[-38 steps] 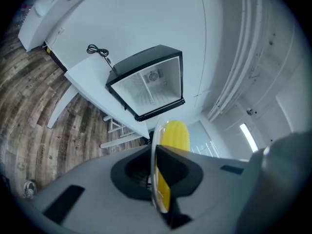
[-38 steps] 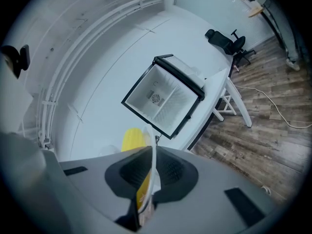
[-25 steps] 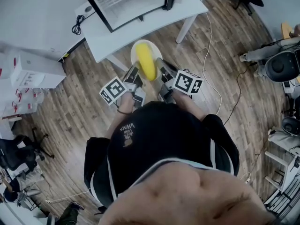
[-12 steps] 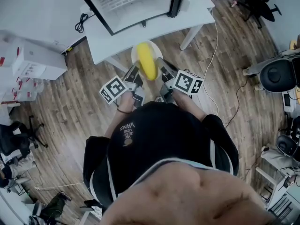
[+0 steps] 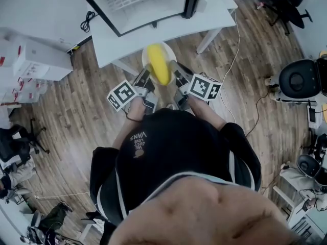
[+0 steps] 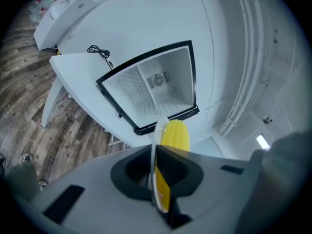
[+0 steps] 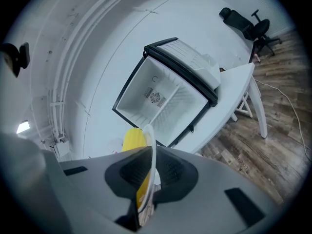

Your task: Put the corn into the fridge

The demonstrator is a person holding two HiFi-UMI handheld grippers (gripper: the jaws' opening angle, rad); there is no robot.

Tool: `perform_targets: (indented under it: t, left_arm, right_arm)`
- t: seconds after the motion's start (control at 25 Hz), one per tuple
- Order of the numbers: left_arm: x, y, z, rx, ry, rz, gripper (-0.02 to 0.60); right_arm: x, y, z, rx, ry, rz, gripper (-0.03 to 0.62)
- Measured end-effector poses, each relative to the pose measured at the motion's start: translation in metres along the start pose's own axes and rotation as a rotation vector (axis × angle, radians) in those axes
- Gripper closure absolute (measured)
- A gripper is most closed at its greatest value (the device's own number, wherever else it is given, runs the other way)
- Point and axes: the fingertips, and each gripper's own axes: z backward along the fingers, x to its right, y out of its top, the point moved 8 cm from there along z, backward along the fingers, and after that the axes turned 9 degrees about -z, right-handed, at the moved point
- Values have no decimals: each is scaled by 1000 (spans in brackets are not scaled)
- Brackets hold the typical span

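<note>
White table on wood floor; white boxes near one end, black office chair beyond the other

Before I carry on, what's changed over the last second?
The plate with the corn has been carried nearer the table and the open fridge. Nothing grabbed or released: left tongs and right tongs stay shut on the plate's rim, corn still lying on it.

Floor: wood planks | far: white table against white wall | left: white boxes | far right: black office chair
</note>
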Motion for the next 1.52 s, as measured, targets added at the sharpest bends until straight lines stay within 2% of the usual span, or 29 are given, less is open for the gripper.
perform_targets:
  t: [0.56, 0.96, 1.52]
  left_arm:
    - [-13, 34, -37, -46, -14, -8, 548]
    - [-31, 82, -68, -63, -27, -8, 548]
    - [-48, 150, -111, -116, -83, -29, 548]
  right_arm:
    - [10, 24, -36, 39, -37, -9, 565]
    - [8, 46, -87, 72, -42, -17, 565]
    - [-5, 75, -147, 154, -63, -27, 565]
